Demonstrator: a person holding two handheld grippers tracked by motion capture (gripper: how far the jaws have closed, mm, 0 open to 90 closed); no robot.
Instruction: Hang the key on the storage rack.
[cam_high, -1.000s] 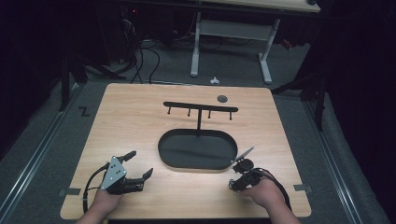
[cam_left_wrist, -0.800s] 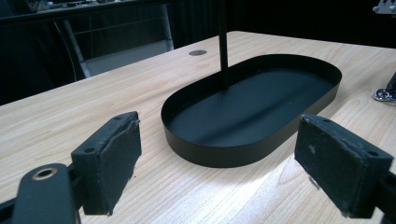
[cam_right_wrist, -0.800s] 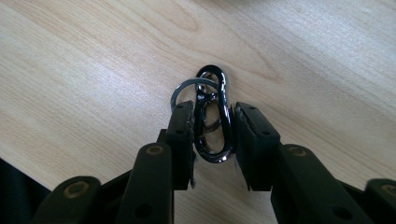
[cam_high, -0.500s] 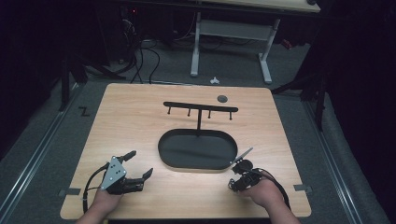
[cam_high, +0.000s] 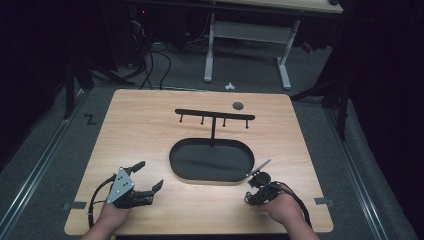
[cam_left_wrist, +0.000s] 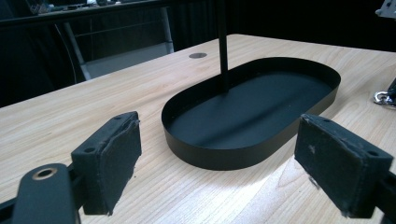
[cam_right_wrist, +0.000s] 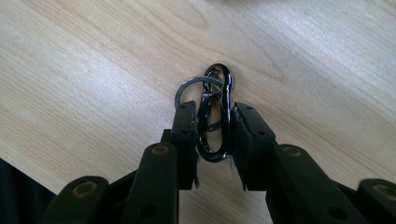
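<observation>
Your right gripper (cam_right_wrist: 212, 135) has its jaws closed on a dark metal clip (cam_right_wrist: 215, 119), the carabiner kind, with a split key ring (cam_right_wrist: 189, 88) threaded through it. The pads pinch the clip across its long sides, so its rounded top and the ring stick out past the jaw tips. The clip looks pressed against or just above the table (cam_high: 145, 130); I cannot tell whether it is lifted yet. Gripping it edge-on like that probably keeps the loop free, so it can go over a peg.

Your left gripper (cam_left_wrist: 219, 168) has its jaws spread wide with nothing between them. It rests low on the table and looks along the wood at the black oval tray (cam_left_wrist: 252, 112), ready but idle, likely waiting to steady something.

Take the tray as your landmark. In the high view the right gripper (cam_high: 256, 186) sits just off the tray's (cam_high: 212, 160) near right corner, with the clip at that rim. The left gripper (cam_high: 142, 180) sits off its near left end, apart from it. A thin post rises from the tray's far side and carries a crossbar with small hanging pegs (cam_high: 214, 116), which looks like the place meant for the clip. Beyond the crossbar, a small round grey cap (cam_high: 238, 105) is set in the tabletop.
</observation>
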